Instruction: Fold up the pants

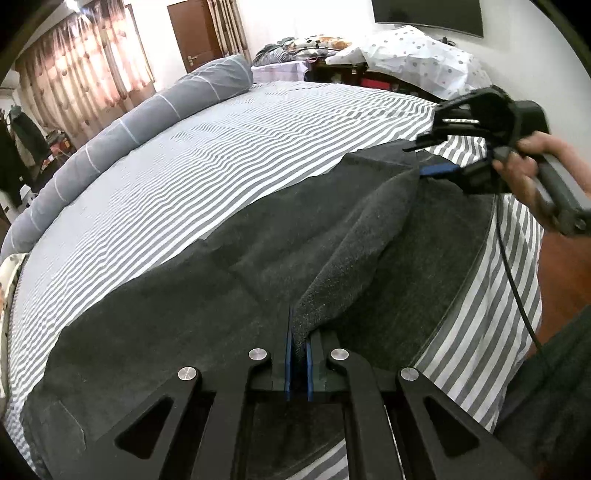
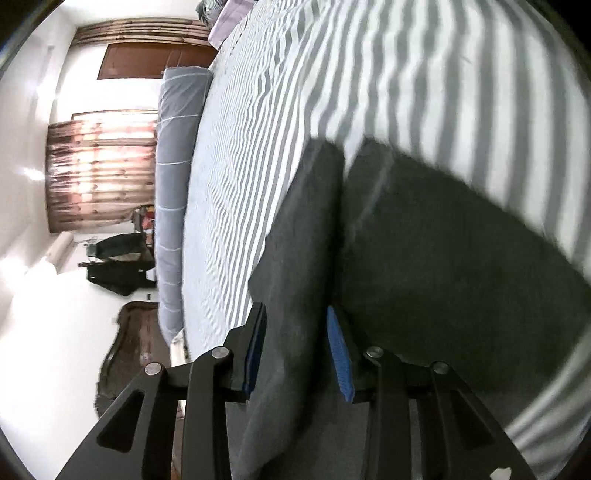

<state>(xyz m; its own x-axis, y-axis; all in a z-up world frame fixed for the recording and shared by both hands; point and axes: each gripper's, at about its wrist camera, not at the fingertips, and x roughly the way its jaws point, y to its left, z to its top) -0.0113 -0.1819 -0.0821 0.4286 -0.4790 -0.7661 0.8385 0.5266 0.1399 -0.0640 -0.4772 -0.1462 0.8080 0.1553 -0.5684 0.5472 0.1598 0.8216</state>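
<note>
Pants (image 1: 192, 306) of dark grey fleece are spread flat across the near part of a bed covered by a grey-and-white striped sheet (image 1: 221, 147). One edge of the pants is raised off the sheet as a long ridge of cloth, stretched between the two grippers. At the near end of that ridge, the cloth is pinched by the left gripper (image 1: 299, 365), whose blue-padded fingers (image 1: 288, 354) are pressed together on the fold. At the far end, toward the corner of the bed, the ridge is met by the right gripper (image 1: 439, 170), held in the person's right hand (image 1: 524, 166). In the right wrist view, a thick fold of the pants (image 2: 295, 258) is seen passing between the right gripper's (image 2: 295, 354) blue pads (image 2: 340, 354); the pads are set apart by the bulk of the cloth and appear closed against it, though the view is blurred. A black cable (image 1: 513, 280) is seen hanging from the right gripper, beside the bed's edge. Along the far side of the pants, a long grey bolster (image 1: 122, 129) is laid on the sheet. Beyond the bed, patterned curtains (image 1: 85, 59), a brown door (image 1: 192, 33) and a heap of bedding (image 1: 410, 55) are visible.
</note>
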